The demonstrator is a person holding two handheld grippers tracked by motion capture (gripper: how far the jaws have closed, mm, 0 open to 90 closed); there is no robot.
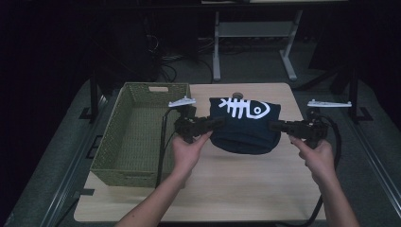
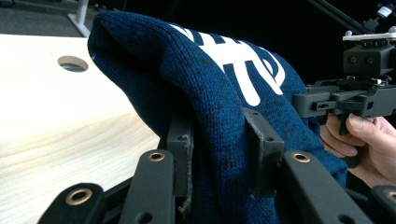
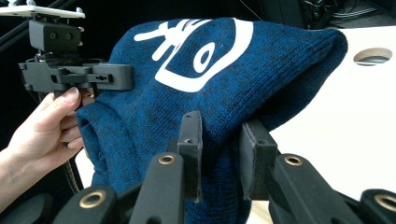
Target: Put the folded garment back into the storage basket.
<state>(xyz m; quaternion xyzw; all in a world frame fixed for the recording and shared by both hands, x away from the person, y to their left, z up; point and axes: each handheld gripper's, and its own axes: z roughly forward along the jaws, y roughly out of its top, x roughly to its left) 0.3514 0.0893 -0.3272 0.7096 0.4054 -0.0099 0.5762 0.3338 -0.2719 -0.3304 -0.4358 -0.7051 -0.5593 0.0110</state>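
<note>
A folded dark blue knitted garment (image 1: 246,124) with a white fish-skeleton print hangs just above the wooden table (image 1: 227,184), held up at both sides. My left gripper (image 1: 218,123) is shut on its left edge; in the left gripper view the knit (image 2: 205,93) bunches between the two black pads (image 2: 183,154). My right gripper (image 1: 274,126) is shut on the right edge, and the right gripper view shows the cloth (image 3: 233,74) pinched between its pads (image 3: 256,154). The garment's middle sags toward the table.
A green woven basket (image 1: 111,156) stands on the table's left side, close to my left hand. A round cable hole (image 1: 238,95) sits at the table's far edge behind the garment. Dark floor, desk legs and cables lie beyond.
</note>
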